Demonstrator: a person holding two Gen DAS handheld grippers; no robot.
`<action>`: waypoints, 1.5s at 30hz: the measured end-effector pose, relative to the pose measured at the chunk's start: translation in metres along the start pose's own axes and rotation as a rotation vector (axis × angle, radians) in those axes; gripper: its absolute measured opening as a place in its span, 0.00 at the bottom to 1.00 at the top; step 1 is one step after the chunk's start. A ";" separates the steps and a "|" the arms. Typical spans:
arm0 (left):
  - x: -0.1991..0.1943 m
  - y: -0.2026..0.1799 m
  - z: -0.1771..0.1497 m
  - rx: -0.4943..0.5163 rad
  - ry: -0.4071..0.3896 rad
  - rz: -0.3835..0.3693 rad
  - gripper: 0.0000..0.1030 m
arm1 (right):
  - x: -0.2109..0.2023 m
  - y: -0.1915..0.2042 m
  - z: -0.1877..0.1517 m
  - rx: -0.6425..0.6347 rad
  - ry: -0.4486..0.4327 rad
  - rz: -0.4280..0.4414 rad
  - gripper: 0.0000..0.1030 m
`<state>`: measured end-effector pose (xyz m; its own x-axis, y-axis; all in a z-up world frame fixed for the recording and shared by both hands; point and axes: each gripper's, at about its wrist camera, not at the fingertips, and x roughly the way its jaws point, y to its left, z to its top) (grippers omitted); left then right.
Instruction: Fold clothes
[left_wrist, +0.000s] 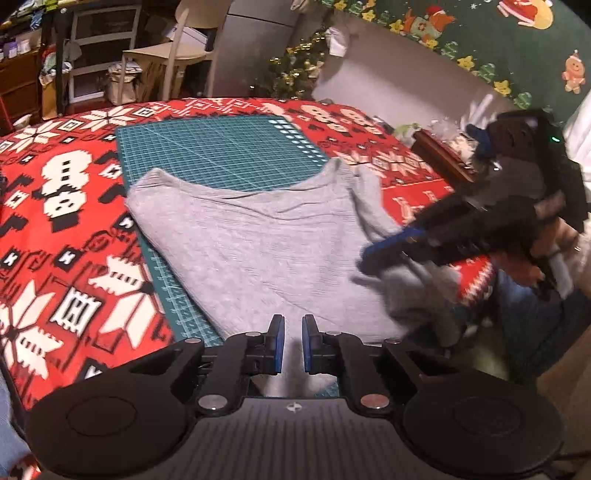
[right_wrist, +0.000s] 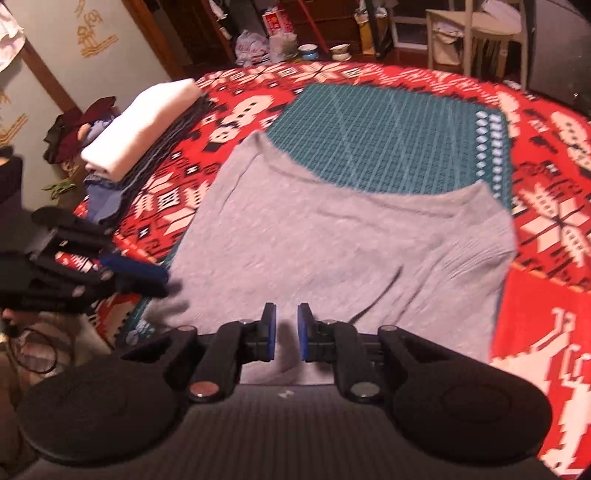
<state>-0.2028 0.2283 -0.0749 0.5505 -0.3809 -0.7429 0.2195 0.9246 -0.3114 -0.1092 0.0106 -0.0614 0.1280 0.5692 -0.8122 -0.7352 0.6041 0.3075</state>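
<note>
A grey knit garment lies spread over a green cutting mat, its curved far edge toward the table's middle. In the left wrist view, my left gripper sits at the garment's near edge, its blue pads nearly together with grey fabric between them. My right gripper comes in from the right, and a bunch of the cloth hangs from its tips. In the right wrist view, the garment fills the centre. My right gripper pinches its near edge, and my left gripper holds the lifted left corner.
A red snowflake-patterned tablecloth covers the table. A folded white cloth lies on dark striped and blue clothes at the left edge. A wooden box stands at the far right, with a chair and shelves beyond the table.
</note>
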 end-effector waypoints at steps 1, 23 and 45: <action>0.003 0.003 -0.001 -0.007 0.012 0.006 0.09 | 0.003 0.001 -0.002 -0.002 0.007 0.007 0.13; -0.003 -0.027 -0.001 0.044 0.015 -0.083 0.07 | -0.085 -0.046 -0.035 0.198 -0.028 -0.109 0.17; 0.000 -0.028 -0.011 0.031 0.065 -0.085 0.07 | -0.064 -0.082 -0.084 0.252 0.153 -0.301 0.02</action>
<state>-0.2176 0.2022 -0.0725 0.4756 -0.4565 -0.7519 0.2887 0.8884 -0.3568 -0.1134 -0.1221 -0.0763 0.1978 0.2684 -0.9428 -0.4920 0.8591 0.1413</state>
